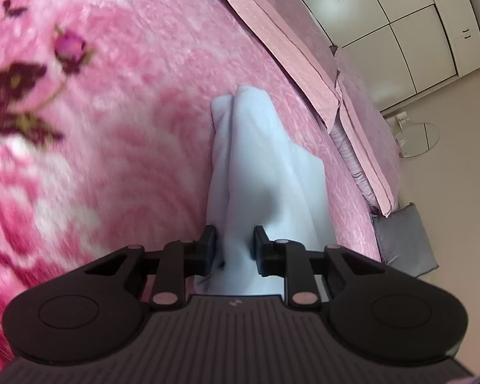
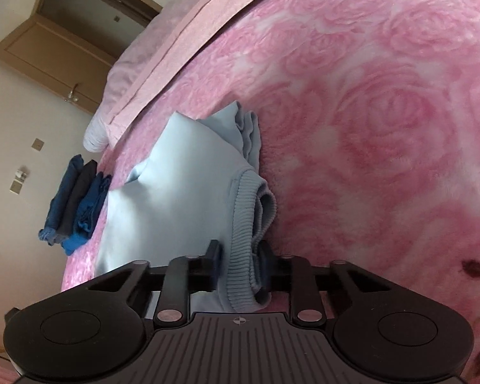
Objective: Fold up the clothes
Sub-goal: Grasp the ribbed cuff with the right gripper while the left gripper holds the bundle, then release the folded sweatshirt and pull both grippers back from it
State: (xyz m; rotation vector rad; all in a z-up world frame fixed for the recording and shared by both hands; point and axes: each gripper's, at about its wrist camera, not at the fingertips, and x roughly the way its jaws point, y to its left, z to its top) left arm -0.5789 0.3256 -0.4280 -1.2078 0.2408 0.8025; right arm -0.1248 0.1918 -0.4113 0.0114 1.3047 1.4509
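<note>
Pale blue knit sweatshirt (image 2: 182, 172) draped on pink rose-print bed blanket (image 2: 368, 112). My left gripper (image 1: 234, 249) pinching bunched body fabric, right gripper (image 2: 240, 264) pinching ribbed hem at 6 o'clock. Soft, light, floppy; hem seems best hold.

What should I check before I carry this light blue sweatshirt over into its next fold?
1. Left tongs closed on the light blue sweatshirt: ok, fabric sits between the fingers.
2. Right tongs closed on the ribbed hem: ok.
3. Both grips on one garment: ok by colour; the span between them is not in view.
4. Layers even at the hem: not ok, they look bunched in the right wrist view.
5. Pink floral blanket free beside the garment: ok.
6. Folded dark blue stack out of the way: ok, it lies apart near the bed edge.
</note>
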